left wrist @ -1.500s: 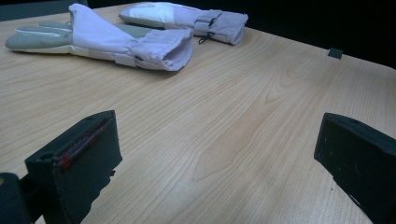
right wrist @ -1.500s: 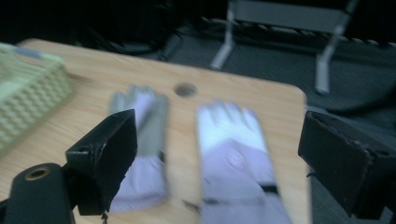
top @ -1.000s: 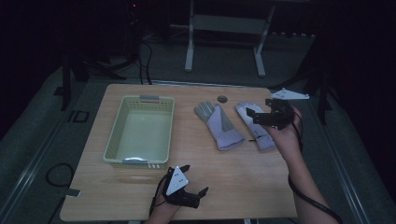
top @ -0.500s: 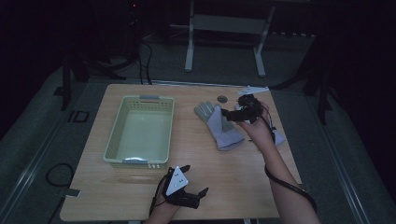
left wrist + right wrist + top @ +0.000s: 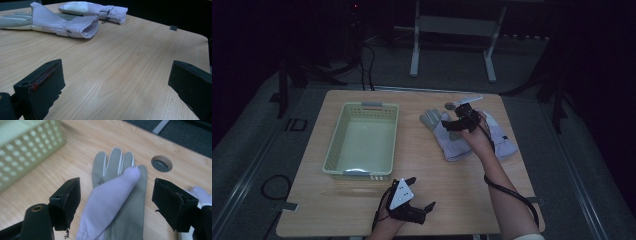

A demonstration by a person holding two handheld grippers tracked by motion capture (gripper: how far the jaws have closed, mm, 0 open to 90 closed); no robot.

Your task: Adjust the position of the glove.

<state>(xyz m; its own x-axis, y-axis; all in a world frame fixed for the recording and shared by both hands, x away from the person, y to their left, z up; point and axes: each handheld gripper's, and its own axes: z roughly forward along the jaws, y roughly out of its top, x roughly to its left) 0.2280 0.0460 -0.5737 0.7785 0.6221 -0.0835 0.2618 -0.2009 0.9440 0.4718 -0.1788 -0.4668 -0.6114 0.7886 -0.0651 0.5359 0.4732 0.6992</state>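
Two pale lilac-and-grey work gloves lie on the right half of the wooden table. My right gripper hovers low over the left glove. In the right gripper view that glove lies palm-up with its thumb folded over, between and below the jaws of my right gripper. The jaws have just been closing a little, but the pads stand apart from the fabric. The other glove lies just right of the hand. My left gripper rests open near the front edge, with bare wood between its jaws.
A pale green plastic basket stands on the left half of the table; its wall is near the glove's fingers. A round cable hole sits behind the gloves. Dark floor and a metal stand lie beyond the far edge.
My right gripper has moved left and down, from over the right glove to just above the left glove. The left gripper has stayed where it was.
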